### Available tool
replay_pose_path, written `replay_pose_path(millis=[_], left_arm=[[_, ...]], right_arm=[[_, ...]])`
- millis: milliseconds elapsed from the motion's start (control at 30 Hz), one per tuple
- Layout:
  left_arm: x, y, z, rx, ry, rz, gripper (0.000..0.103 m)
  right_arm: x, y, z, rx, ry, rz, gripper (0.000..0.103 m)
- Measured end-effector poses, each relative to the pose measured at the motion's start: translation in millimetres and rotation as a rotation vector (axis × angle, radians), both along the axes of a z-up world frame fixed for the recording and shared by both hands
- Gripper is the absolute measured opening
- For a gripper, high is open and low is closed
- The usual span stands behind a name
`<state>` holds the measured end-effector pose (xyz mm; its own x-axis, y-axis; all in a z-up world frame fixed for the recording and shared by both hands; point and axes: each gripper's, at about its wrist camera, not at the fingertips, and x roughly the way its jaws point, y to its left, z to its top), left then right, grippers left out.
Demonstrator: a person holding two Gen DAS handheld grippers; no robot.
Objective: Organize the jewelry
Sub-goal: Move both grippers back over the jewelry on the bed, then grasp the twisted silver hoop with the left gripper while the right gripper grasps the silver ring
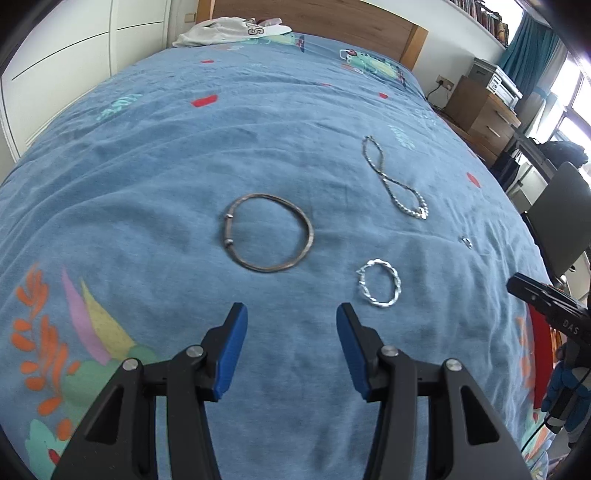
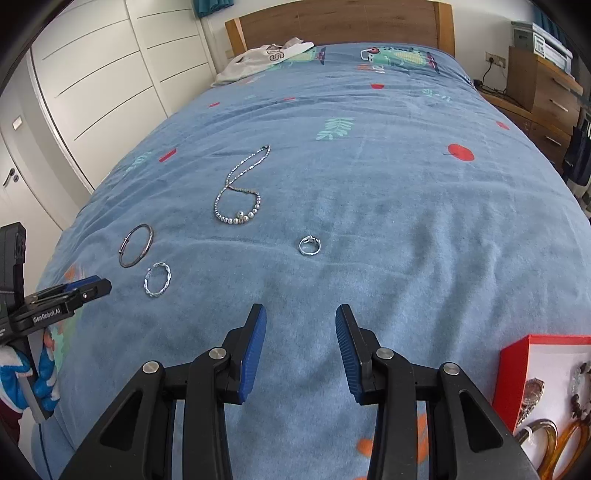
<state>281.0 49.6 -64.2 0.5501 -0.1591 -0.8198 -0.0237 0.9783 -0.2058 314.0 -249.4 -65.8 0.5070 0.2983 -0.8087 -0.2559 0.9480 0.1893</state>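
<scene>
Hovering wide and empty: left claw [image 1: 291, 314] near bangle [image 1: 271, 233] and twisted hoop [image 1: 379, 282]; right claw [image 2: 301, 315] short of ring [image 2: 309, 245] and necklace [image 2: 240, 195], all on bed [image 2: 406, 221]. Risks: pinching blanket pile, pressing ring into fabric, snagging chain before reaching red box [image 2: 517, 354].

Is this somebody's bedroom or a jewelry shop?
Most likely a bedroom. The jewelry lies on a big bed with a blue patterned cover and a wooden headboard; white wardrobe doors stand at one side.
</scene>
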Motion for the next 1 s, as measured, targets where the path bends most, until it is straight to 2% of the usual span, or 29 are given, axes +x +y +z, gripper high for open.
replay_pose_path(millis=[367,567,767,900,1000], left_arm=[[25,-41,-14,-0.043,0.016,-0.071,0.046],[36,-50,-24,-0.037,0.035,-0.073,0.024],[39,-53,-29,-0.01,0.03,-0.074,0.011],[40,-53,-30,-0.003,0.025,-0.067,0.006],[39,-56,-28,0.006,0.017,-0.068,0.004]], right_arm=[[39,0,-12,0.023,-0.005,-0.009,0.039],[59,6,-28,0.03,0.008,-0.003,0.039],[71,13,-40,0.051,0.017,0.002,0.039],[72,15,-45,0.051,0.023,0.008,0.021],[70,13,-46,0.055,0.021,0.006,0.019]])
